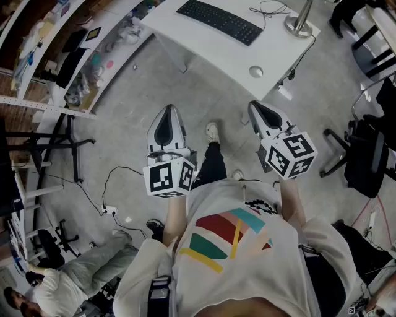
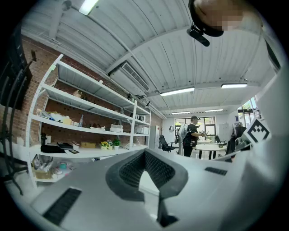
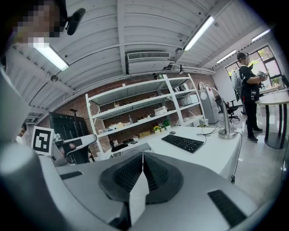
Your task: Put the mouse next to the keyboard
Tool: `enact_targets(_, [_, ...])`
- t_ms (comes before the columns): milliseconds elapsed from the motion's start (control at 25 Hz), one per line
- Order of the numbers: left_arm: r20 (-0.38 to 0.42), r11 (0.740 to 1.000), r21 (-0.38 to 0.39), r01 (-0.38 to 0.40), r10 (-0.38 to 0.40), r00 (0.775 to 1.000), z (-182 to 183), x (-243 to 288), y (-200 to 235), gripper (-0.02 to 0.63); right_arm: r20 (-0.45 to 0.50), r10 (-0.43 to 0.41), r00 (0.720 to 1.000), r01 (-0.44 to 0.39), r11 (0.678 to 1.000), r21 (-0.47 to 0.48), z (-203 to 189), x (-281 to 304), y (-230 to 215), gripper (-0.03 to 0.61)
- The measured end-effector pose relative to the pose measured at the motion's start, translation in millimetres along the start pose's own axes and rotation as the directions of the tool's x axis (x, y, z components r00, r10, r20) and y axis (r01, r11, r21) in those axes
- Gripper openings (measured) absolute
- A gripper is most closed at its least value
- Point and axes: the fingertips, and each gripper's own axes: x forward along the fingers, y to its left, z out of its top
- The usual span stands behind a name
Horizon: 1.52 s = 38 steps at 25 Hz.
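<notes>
A black keyboard lies on the white desk at the top of the head view. A small round pale mouse-like thing sits near the desk's near corner. The right gripper view shows the keyboard and a small dark mouse-shaped thing just beyond it. I cannot tell which of the two is the mouse. My left gripper and right gripper are held in front of the person's chest over the floor, short of the desk. Both are shut and hold nothing. Their pads meet in the left gripper and right gripper views.
A lamp base and a loose cable are on the desk's right end. Shelving with clutter runs along the left. Office chairs stand at the right. A person sits on the floor at lower left; another stands far off.
</notes>
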Motion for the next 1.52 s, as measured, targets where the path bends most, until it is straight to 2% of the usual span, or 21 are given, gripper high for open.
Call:
enact_targets(160, [-0.02,1.0,-0.019,0.024,-0.024,1.0,-9.6,70.3,41.7,0.041,-0.003,0.006,1.0,-0.006,1.0,-0.008,20.1,71.9,-16.9,0.012])
enact_targets(320, [-0.018,0.997,-0.012,0.071,-0.071,0.997,2.7,152.2,74.8,0.041,-0.01,-0.017,1.0,0.017,1.0,-0.006,56.2,150.0,-44.9,0.012])
enact_targets(440, [-0.018,0.993,0.0,0.12,-0.12,0.993,15.2,223.0,103.0,0.041,0.001,-0.097,0.995,0.097,0.995,-0.037,88.9,206.0,-82.0,0.012])
enact_targets(560, [-0.022,0.989,-0.007,0.144,-0.145,0.989,22.8,294.0,133.3,0.041,0.024,-0.194,0.981,0.195,0.981,-0.024,118.2,251.3,-130.4,0.012])
enact_targets(760, [-0.096,0.988,-0.075,0.136,-0.143,0.985,7.1,371.8,170.5,0.041,-0.008,-0.24,0.971,0.24,0.971,0.005,143.9,310.2,-165.9,0.012])
enact_targets(920, [-0.103,0.989,-0.086,0.12,-0.128,0.986,-8.3,423.1,160.8,0.041,-0.008,-0.192,0.981,0.192,0.98,0.044,149.0,346.6,-204.2,0.012])
enact_targets(1080, [-0.108,0.989,-0.076,0.123,-0.131,0.986,8.6,452.5,168.5,0.041,-0.017,-0.137,0.99,0.137,0.991,-0.009,177.6,380.5,-195.2,0.012])
enact_targets(1200, [-0.1,0.991,-0.043,0.123,-0.127,0.987,19.2,478.0,167.6,0.041,-0.022,-0.039,0.999,0.039,0.999,-0.001,190.1,406.9,-194.5,0.012])
enact_targets(1320, [-0.1,0.994,-0.021,0.109,-0.111,0.989,19.1,501.5,163.3,0.041,0.053,0.032,0.998,-0.033,0.999,0.013,200.9,430.5,-204.4,0.014])
enact_targets(1360, [-0.102,0.994,-0.013,0.108,-0.108,0.989,18.5,509.1,163.1,0.041,0.084,0.041,0.996,-0.042,0.999,0.011,204.6,439.0,-208.5,0.055])
enact_targets(1400, [-0.105,0.994,-0.005,0.107,-0.107,0.989,17.2,516.8,164.2,0.041,0.106,0.046,0.993,-0.047,0.999,0.006,207.4,448.5,-212.4,0.152])
enact_targets(1520, [-0.131,0.994,-0.002,0.107,-0.106,0.986,7.0,537.5,174.5,0.041,0.107,0.052,0.993,-0.052,0.999,-0.003,210.1,478.7,-220.6,0.207])
